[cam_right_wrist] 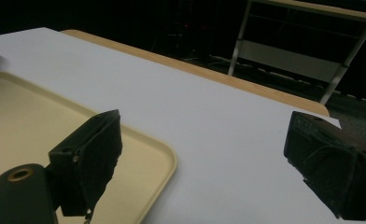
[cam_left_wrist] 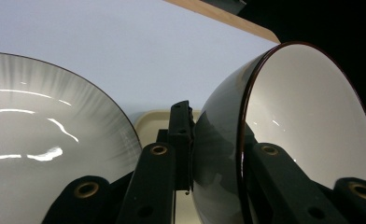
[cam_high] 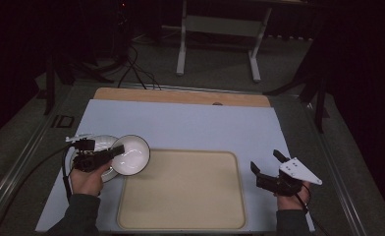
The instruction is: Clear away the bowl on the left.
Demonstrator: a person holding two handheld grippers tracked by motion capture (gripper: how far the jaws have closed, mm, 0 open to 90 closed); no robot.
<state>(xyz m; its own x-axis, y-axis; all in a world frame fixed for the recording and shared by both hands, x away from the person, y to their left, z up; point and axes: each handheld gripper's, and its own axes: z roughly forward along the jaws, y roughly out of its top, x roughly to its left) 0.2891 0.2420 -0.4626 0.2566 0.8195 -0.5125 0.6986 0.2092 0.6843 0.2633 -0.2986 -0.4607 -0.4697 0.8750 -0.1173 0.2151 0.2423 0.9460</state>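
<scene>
- Nearest the lens in the left gripper view: two black jaws clamped over the rim of a bowl, one pad inside the white interior, one on the grey outer wall; bowl tipped on edge, mouth facing sideways
- From the high view: left gripper closed on that bowl's near rim; bowl held at the left corner of the tray, overlapping a plate on the pale blue mat; whether the bowl's lower edge touches the plate, impossible to tell
- Right gripper spread wide, holding nothing; parked over the mat just right of the tray
- Judged progress: grasp done, bowl tilted up off the plate; carry to the beige tray and set-down not yet done, tray bare; plate probably to follow
- Hard to read: bowl's underside hidden behind the jaws; plate cut off by the frame edge in the left gripper view and partly covered by hand and gripper from above; room beyond the table too dark for detail; wooden table edge barely lit
</scene>
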